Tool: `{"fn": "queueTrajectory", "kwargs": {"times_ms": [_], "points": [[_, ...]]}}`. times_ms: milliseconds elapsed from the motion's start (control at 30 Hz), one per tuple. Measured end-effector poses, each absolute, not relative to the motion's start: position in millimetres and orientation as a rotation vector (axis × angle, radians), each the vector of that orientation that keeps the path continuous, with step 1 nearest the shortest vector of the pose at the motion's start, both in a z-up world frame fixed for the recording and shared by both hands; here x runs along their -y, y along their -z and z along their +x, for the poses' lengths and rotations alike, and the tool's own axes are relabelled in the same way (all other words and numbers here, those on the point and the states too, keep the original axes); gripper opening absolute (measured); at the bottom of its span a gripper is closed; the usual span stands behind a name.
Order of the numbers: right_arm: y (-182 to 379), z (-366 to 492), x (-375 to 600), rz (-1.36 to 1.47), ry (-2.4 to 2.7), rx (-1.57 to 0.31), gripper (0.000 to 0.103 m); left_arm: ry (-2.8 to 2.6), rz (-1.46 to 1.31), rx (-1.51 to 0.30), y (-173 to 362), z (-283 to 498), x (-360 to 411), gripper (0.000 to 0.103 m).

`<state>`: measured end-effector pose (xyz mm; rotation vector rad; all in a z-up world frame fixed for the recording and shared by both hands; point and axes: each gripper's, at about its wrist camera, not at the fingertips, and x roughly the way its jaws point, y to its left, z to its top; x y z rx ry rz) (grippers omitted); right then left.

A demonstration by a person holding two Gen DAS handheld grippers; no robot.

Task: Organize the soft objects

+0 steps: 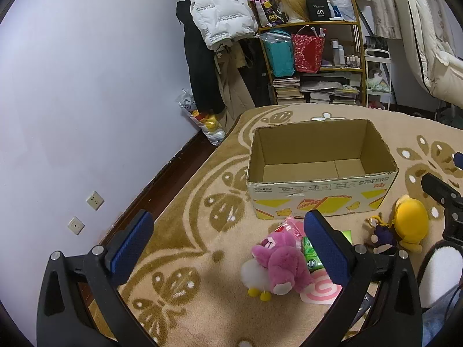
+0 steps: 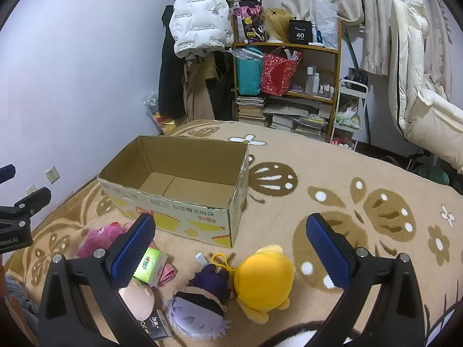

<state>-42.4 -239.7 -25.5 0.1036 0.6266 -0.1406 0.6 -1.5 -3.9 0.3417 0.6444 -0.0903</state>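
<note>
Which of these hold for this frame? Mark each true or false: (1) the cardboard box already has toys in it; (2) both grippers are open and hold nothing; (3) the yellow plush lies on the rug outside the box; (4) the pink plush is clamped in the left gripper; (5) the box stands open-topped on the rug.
1. False. The cardboard box shows only its bare bottom.
2. True. The left gripper and right gripper both have their fingers spread apart with nothing between them.
3. True. The yellow plush lies on the rug in front of the box.
4. False. The pink plush lies on the rug, ungripped.
5. True.
</note>
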Motion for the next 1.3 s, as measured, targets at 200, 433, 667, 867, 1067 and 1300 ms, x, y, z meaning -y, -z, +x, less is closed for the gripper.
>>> {"fn": "queueTrajectory", "kwargs": {"times_ms": [200, 433, 667, 867, 1067, 1300], "points": [[26.6, -43.5, 241.4, 0.11, 0.148, -0.635, 0.103, 0.103, 0.357, -0.64, 2.5, -2.9, 5.2, 0.102], [26.3, -45.4, 239.9, 0.107, 0.149, -0.635, 0.103, 0.106, 0.362, -0.638, 1.9, -3.6, 6.1, 0.102], [28.6, -41.9, 242.7, 0.105, 0.15, -0.637, 0.103, 0.108, 0.356, -0.643, 0.2, -3.0, 4.9, 0.102], [30.3, -42.7, 243.5, 0.109, 0.155, -0.635, 0.103, 0.114, 0.361, -0.638, -0.7, -4.3, 5.2, 0.102], [30.0, -43.6, 243.4, 0.098, 0.163, -0.633, 0.103, 0.112, 0.358, -0.63, -4.2, -5.2, 3.7, 0.102], [30.2, -43.4, 242.4, 0.096, 0.165, -0.635, 0.103, 0.109, 0.353, -0.634, -4.4, -4.0, 2.3, 0.102]]}}
